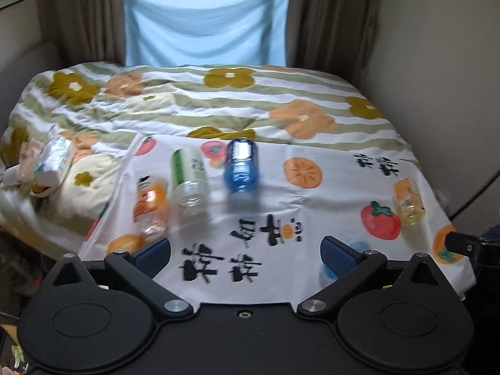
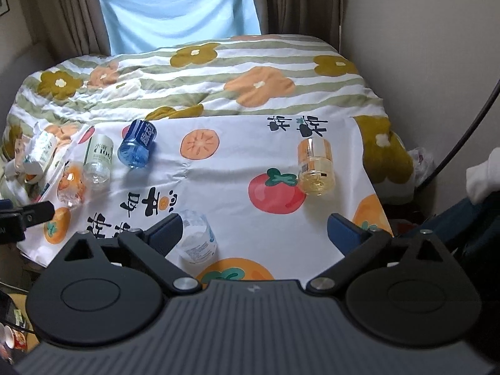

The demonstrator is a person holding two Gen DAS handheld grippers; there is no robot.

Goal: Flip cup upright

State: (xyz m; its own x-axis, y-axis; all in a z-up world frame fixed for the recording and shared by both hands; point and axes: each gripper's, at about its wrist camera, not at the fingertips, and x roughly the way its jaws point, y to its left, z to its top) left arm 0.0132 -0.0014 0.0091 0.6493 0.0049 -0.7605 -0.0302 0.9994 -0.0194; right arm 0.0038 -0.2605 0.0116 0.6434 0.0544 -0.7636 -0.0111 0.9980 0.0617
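Note:
Several plastic cups made from cut bottles lie on a white fruit-print cloth (image 1: 281, 206) on a bed. A blue cup (image 1: 241, 165) (image 2: 137, 147), a green-labelled clear cup (image 1: 189, 178) (image 2: 97, 162) and an orange-labelled cup (image 1: 150, 206) (image 2: 72, 186) lie at the left. A yellow cup (image 1: 407, 201) (image 2: 315, 167) lies at the right. A clear white-labelled cup (image 2: 197, 237) lies beside my right gripper's left finger; it shows pale blue in the left wrist view (image 1: 343, 262). My left gripper (image 1: 245, 250) and right gripper (image 2: 254, 231) are open and empty, low over the cloth's near edge.
A flowered, green-striped quilt (image 1: 218, 100) covers the bed. Packets of tissues (image 1: 47, 162) lie at the bed's left edge. A beige wall (image 2: 422, 62) stands close on the right. Curtains and a blue cloth (image 1: 203, 18) hang behind the bed.

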